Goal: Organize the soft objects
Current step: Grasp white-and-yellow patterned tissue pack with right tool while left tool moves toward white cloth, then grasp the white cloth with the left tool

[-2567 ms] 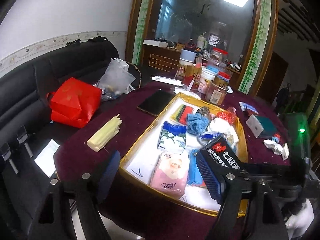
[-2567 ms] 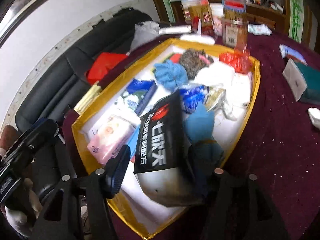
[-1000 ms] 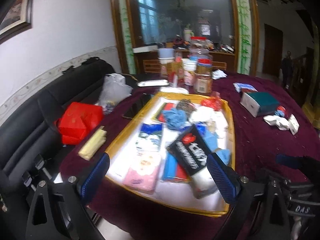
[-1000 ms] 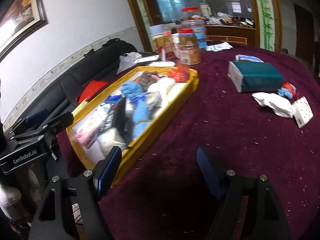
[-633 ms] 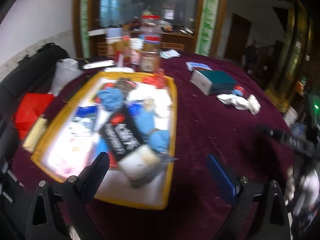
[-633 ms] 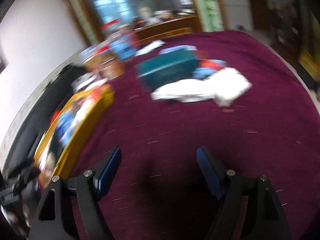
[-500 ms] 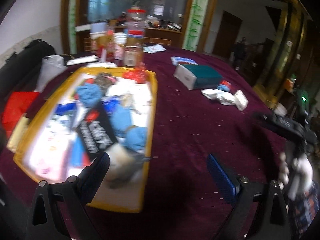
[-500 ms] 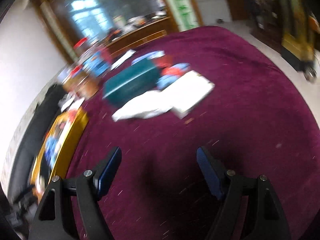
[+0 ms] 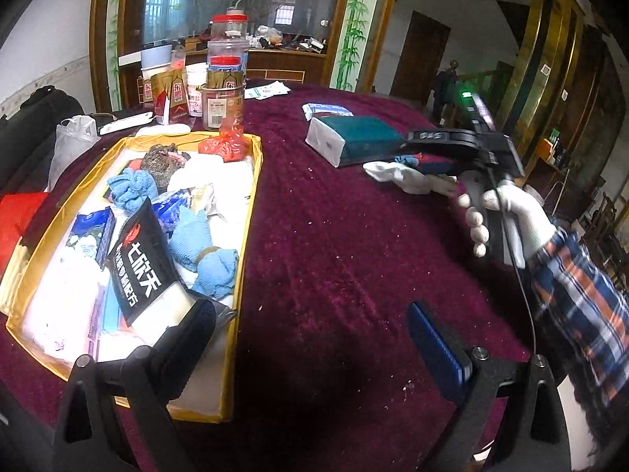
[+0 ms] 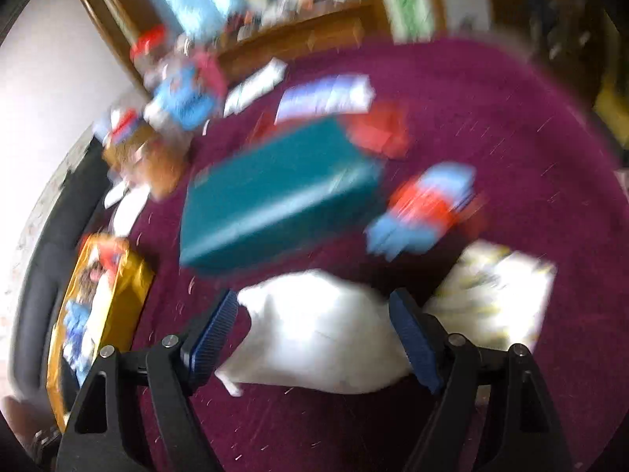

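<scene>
**Right gripper over a white soft bundle, left gripper idle beside the tray**

Right gripper [image 10: 312, 332], seen from its own blurred wrist view: jaws wide apart, straddling a white soft bundle [image 10: 322, 338] lying on the maroon counter [image 10: 511, 126]; pads near its two ends, contact not clear through the blur. Just beyond the bundle, a teal box [image 10: 275, 200]; to the right of that, a blue-and-red soft item [image 10: 424, 208]; at the right of the bundle, a white patterned cloth [image 10: 499, 295].

From the left wrist view: right gripper [image 9: 444, 139] held in a white-gloved hand [image 9: 507, 216] with a plaid sleeve [image 9: 578, 299], poised above the white bundle [image 9: 409, 177].

Left gripper [image 9: 310, 330]: jaws wide open, nothing between them, hanging over bare counter just beside the near right corner of the yellow tray [image 9: 251, 212]. Inside the tray: blue cloths [image 9: 204, 247], a black packet [image 9: 137, 259], tissue packs and other soft things piled together.
</scene>
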